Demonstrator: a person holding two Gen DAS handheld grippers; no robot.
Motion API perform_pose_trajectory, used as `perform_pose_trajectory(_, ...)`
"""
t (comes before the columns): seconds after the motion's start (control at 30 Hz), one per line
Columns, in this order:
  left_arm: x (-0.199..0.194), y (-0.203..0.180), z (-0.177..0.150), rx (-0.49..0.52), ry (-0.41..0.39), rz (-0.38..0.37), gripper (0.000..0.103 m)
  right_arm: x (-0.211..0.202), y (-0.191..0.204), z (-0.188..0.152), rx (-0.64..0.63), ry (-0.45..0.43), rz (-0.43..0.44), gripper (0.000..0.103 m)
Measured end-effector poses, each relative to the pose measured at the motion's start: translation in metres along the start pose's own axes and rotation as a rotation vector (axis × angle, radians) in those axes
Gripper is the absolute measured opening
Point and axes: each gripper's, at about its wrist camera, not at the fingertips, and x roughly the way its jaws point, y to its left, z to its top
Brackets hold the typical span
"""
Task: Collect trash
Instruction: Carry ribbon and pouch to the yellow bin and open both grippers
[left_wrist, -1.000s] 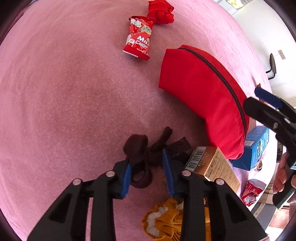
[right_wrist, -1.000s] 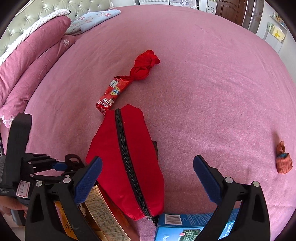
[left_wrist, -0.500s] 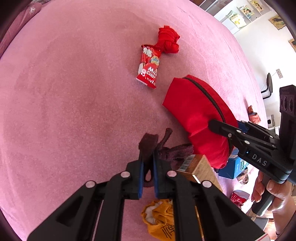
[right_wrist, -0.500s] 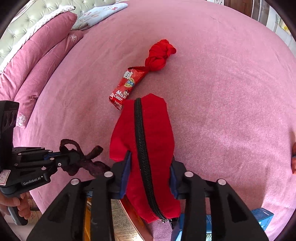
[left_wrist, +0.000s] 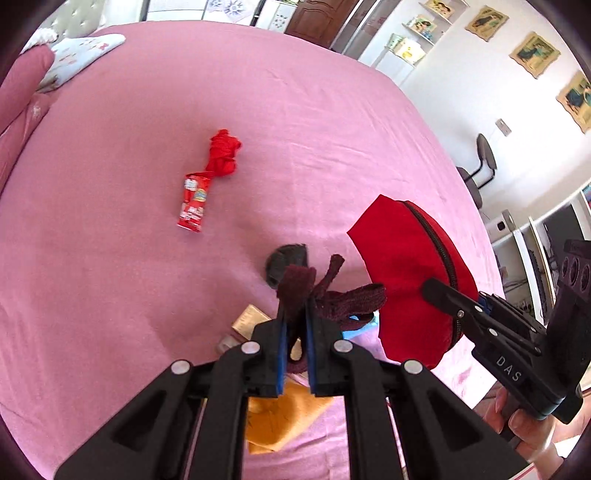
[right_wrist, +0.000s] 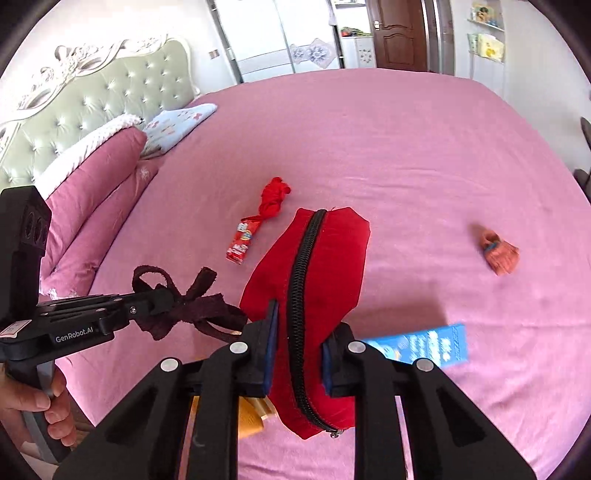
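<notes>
My left gripper (left_wrist: 295, 314) is shut on a dark maroon knotted cloth strip (left_wrist: 332, 295) and holds it lifted above the pink bed; the strip also shows in the right wrist view (right_wrist: 184, 299). My right gripper (right_wrist: 297, 354) is shut on a red zippered pouch (right_wrist: 317, 280), lifted off the bed, also in the left wrist view (left_wrist: 406, 266). A red candy wrapper (left_wrist: 194, 206) lies on the bed beside a red cloth bundle (left_wrist: 223, 153).
A tan box (left_wrist: 249, 319) and an orange cloth (left_wrist: 284, 417) lie below my left gripper. A blue box (right_wrist: 417, 345) and an orange-brown bundle (right_wrist: 498, 251) lie to the right on the bed. Pink pillows (right_wrist: 92, 184) and a padded headboard (right_wrist: 92, 107) are at left.
Both grippers closed and lifted: the left on the maroon strip, the right on the red pouch. Both views rose and now show the room beyond the bed.
</notes>
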Motion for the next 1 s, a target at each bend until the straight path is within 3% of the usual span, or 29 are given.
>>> perform_pose_trajectory(0.23, 0.028, -0.110, -0.056, 0.172, 0.143, -0.108, 0.008, -0.089, -0.078, -0.088, 0.221, -0.007, -0.168, 0.019)
perform_pose_trajectory(0.43, 0.068, -0.230, -0.129, 0.358, 0.284, -0.198, 0.008, -0.165, -0.151, -0.187, 0.436, 0.002, -0.302, 0.019)
perform_pose_trajectory(0.6, 0.106, -0.312, -0.194, 0.519, 0.384, -0.227, 0.008, -0.219, -0.197, -0.274, 0.593, 0.037, -0.406, 0.019)
perform_pose_trajectory(0.7, 0.121, -0.350, -0.241, 0.606, 0.446, -0.261, 0.008, -0.238, -0.215, -0.325, 0.656, 0.078, -0.447, 0.019)
perform_pose_trajectory(0.83, 0.144, -0.389, -0.303, 0.743, 0.516, -0.253, 0.008, -0.242, -0.226, -0.384, 0.740, 0.125, -0.457, 0.019)
perform_pose_trajectory(1.0, 0.168, -0.412, -0.350, 0.832, 0.555, -0.223, 0.009, -0.242, -0.237, -0.435, 0.814, 0.139, -0.460, 0.019)
